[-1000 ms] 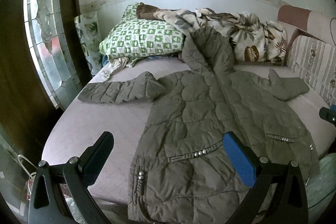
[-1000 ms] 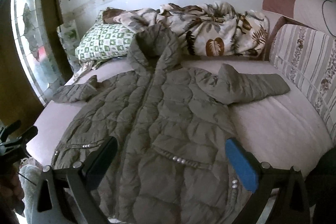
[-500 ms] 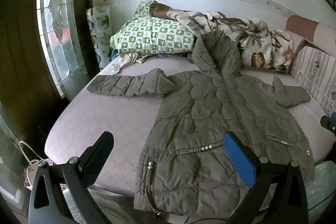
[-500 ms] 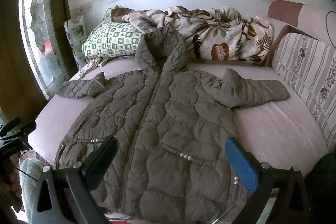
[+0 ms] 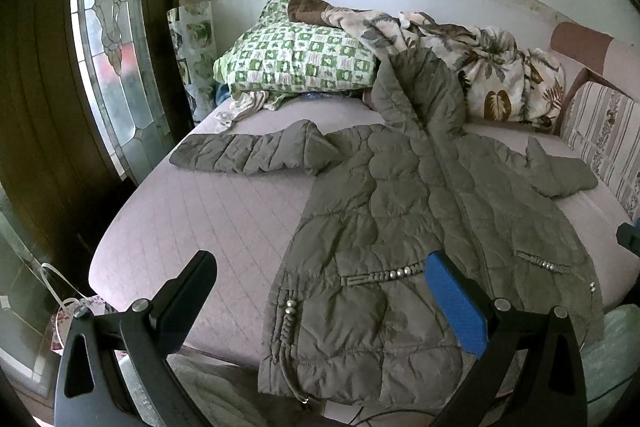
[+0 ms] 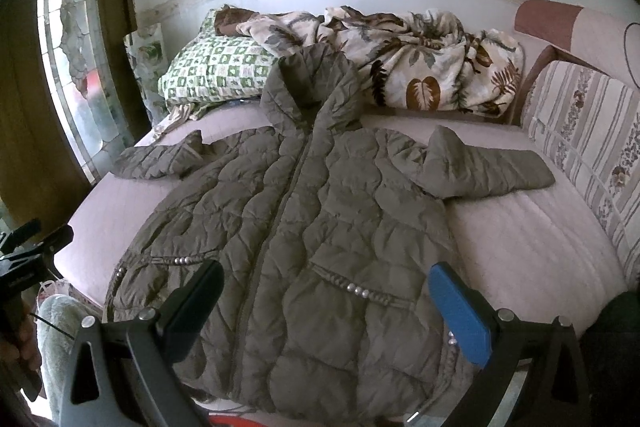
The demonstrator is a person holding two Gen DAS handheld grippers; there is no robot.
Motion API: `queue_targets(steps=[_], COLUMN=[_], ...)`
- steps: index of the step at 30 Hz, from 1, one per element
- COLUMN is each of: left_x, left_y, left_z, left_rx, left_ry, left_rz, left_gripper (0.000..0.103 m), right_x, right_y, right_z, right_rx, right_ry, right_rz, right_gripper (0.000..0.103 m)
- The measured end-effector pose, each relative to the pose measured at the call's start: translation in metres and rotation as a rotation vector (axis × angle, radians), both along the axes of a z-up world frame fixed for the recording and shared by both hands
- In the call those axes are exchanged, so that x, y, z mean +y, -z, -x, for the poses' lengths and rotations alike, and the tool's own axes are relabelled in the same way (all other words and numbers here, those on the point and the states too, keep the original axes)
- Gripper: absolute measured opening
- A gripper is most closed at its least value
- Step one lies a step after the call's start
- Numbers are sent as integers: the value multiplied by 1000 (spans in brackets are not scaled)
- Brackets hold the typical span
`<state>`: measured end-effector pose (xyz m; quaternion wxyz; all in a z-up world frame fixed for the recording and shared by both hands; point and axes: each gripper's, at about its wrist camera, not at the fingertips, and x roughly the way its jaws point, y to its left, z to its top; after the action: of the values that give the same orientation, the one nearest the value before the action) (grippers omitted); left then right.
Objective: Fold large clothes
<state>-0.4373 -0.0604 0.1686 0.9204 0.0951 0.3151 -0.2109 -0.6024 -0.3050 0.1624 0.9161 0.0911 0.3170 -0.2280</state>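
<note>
An olive quilted hooded coat (image 5: 420,211) (image 6: 304,227) lies flat, front up and zipped, on a pink bed (image 5: 208,211) (image 6: 520,247). Both sleeves spread sideways and its hood points at the wall. Its hem hangs at the bed's near edge. My left gripper (image 5: 320,279) hovers open above the hem's left corner, holding nothing. My right gripper (image 6: 326,287) is open over the hem's right half, empty as well. The left gripper also shows at the left edge (image 6: 32,247) of the right wrist view.
A green checked pillow (image 5: 296,59) and a crumpled leaf-print blanket (image 6: 420,67) lie at the head of the bed. A striped sofa back (image 6: 580,135) borders the right side. A stained-glass window (image 5: 108,27) and dark wood frame stand on the left.
Both grippers have pulled back and risen from the coat, so more of the bed and hem shows. The coat has not moved. Both stay open.
</note>
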Motion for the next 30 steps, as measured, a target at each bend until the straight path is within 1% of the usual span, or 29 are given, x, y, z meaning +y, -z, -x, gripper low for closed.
queue_targets(steps=[6, 16, 22, 30], left_x=[-4, -4, -4, -6], left_y=[4, 7, 10, 16], left_z=[-1, -3, -13, -20], left_rx=[18, 30, 63, 73], left_ry=[6, 8, 0, 5], left_rz=[-12, -11, 0, -11], left_gripper=[103, 103, 103, 103], right_x=[-2, 4, 2, 4], right_y=[3, 5, 9, 14], right_z=[0, -5, -13, -23], right_rx=[6, 24, 44, 64], right_ry=[10, 7, 3, -9], right_rz=[-4, 1, -3, -2], right_gripper=[103, 103, 103, 103])
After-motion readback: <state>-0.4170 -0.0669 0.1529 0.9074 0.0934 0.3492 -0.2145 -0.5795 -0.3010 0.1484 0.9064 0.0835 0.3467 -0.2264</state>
